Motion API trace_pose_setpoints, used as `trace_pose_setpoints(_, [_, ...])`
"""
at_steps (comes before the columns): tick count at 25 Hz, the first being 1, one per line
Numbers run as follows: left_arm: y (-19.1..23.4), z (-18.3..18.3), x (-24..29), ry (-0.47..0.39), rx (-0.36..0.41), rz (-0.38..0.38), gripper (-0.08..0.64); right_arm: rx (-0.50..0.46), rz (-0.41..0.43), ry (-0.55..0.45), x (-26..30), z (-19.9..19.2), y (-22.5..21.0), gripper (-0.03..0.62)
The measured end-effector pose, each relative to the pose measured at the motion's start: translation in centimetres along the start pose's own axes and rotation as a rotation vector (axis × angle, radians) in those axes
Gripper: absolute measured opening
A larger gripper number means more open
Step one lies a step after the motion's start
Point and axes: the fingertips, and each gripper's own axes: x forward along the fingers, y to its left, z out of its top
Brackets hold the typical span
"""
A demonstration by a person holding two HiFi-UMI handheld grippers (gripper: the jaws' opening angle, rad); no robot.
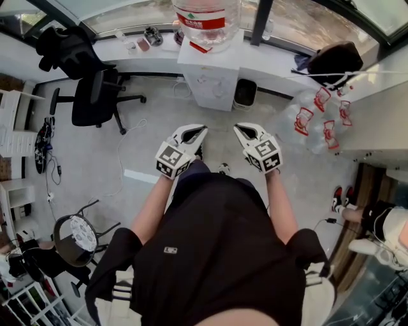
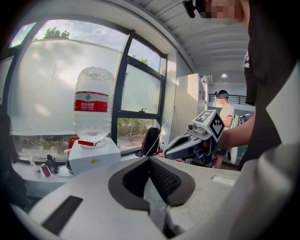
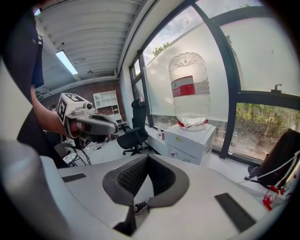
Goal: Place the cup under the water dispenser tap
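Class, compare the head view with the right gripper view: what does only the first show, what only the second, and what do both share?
Only the head view: the marker cube on the right gripper, and a bystander's shoe. Only the right gripper view: a ceiling light strip and treetops. Both: the water dispenser with its bottle, a black office chair and the left gripper.

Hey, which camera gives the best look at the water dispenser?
The right gripper view: the water dispenser shows with its whole upturned bottle and its white front. The left gripper view shows the bottle but only the dispenser's top; the head view looks down on it and crops the bottle.
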Motion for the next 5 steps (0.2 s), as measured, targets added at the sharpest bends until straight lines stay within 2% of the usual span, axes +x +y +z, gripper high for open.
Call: trace_pose_setpoints(5, [0.2, -0.2, 0.0, 0.001, -0.012, 0.001, 0.000, -0.023, 0.001, -0.011, 0.4, 1.3, 0.4, -0.005])
